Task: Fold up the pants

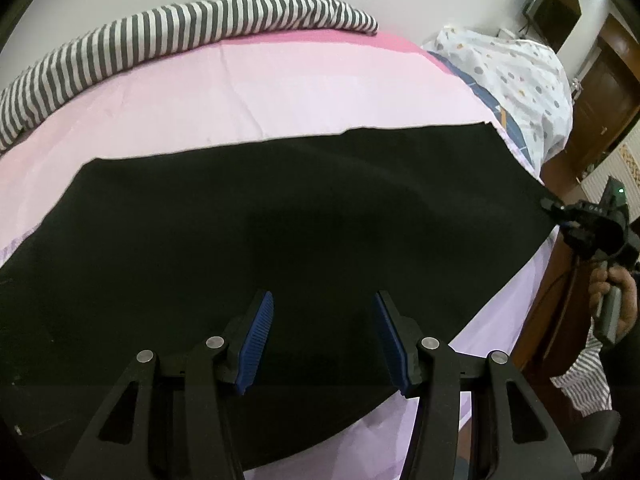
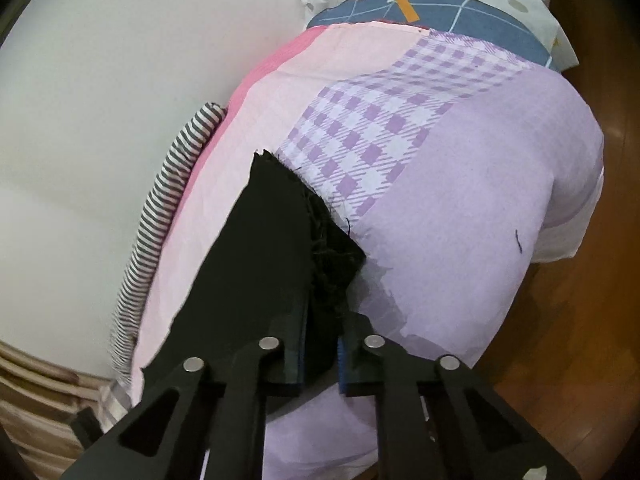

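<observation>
Down low in the left wrist view, the left hand-held gripper (image 1: 324, 340) hangs wide open over the pants (image 1: 280, 232), its 2 blue-ribbed pads (image 1: 256, 344) well apart with only black cloth showing between them; whether the tips touch the cloth cannot be told. The pants lie spread in a broad black band across the bed (image 1: 280, 88), running from the left edge of the view to the right side of the mattress.

At that right end, the right hand-held gripper (image 1: 554, 206) meets the corner of the pants, with the person's hand (image 1: 616, 296) wrapped around its handle just below. In the right wrist view this hand-held gripper (image 2: 322, 344) is closed down on the pants (image 2: 272, 264): the black cloth runs between the 2 fingers, and a frayed, thready edge sticks out just past them. From there the cloth stretches away to the upper left, ending in a raw corner over the bed (image 2: 460, 208).

The bed's sheet is patchwork: pale pink under the pants, a deeper pink strip along the wall, a purple-and-white check panel and plain lilac toward the near side. A grey-and-white striped cloth (image 1: 168, 36) lies bunched along the far edge of the bed against the white wall (image 2: 100, 100). A white spotted pillow (image 1: 516, 76) sits at the end of the bed, with a blue grid-patterned cloth (image 2: 432, 20) under it. Brown wooden floor (image 2: 580, 300) shows beside the bed.
</observation>
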`<state>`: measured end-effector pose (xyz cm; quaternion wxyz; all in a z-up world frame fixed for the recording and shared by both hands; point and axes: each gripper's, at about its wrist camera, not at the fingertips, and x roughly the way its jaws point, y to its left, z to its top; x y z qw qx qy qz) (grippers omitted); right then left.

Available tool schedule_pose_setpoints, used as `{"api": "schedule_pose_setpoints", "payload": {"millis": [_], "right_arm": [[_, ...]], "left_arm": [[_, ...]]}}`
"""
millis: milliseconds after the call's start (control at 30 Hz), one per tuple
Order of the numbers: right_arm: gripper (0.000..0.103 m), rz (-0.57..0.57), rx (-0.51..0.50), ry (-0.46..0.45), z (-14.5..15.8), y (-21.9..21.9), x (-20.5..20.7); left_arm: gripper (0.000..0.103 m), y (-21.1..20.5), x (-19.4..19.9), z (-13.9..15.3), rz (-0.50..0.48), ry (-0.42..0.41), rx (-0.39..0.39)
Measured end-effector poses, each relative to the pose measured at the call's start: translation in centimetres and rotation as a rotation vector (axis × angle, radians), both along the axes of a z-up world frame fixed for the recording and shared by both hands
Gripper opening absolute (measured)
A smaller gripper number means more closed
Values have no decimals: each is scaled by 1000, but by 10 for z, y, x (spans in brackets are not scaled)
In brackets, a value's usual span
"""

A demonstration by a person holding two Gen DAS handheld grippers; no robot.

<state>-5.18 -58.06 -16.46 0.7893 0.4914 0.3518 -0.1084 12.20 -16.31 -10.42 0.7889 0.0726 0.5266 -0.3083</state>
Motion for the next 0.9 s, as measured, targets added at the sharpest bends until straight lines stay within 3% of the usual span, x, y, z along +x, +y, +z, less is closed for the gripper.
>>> {"api": "schedule_pose_setpoints", "payload": {"millis": [233, 367, 667, 900], "right_arm": [[8, 83, 2, -89, 40, 26, 17], [7, 193, -19, -129, 69, 63, 47], [7, 498, -1, -183, 100, 186, 135], [8, 781, 9, -129, 85, 311, 175]], "left_arm": [[53, 2, 8, -8, 23, 11, 4], [53, 22, 14, 3, 70, 25, -64], [53, 117, 24, 39, 260, 3, -196], [54, 181, 20, 40, 390, -1, -234]]}}
